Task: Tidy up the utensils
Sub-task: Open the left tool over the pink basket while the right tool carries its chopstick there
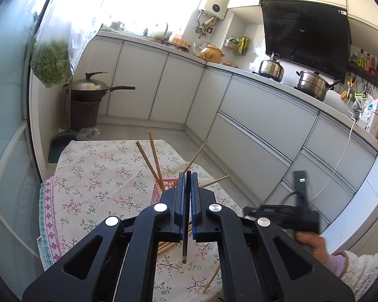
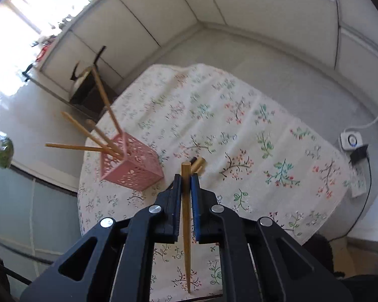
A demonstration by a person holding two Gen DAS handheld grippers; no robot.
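We have a chopstick in each gripper: the right gripper [image 2: 186, 178] has its jaws clamped on a wooden chopstick [image 2: 186, 226], gripped near the thick end with the thin tip hanging down, and the left gripper [image 1: 188, 178] is pinched tight on a dark chopstick [image 1: 185, 239]. Both look light, stiff and smooth, so they may pivot or slide between the pads (a hold nearer the middle would steady them). The pink basket [image 2: 131, 161] stands on the floral tablecloth [image 2: 239, 125] holding four chopsticks, with more lying loose just beside it
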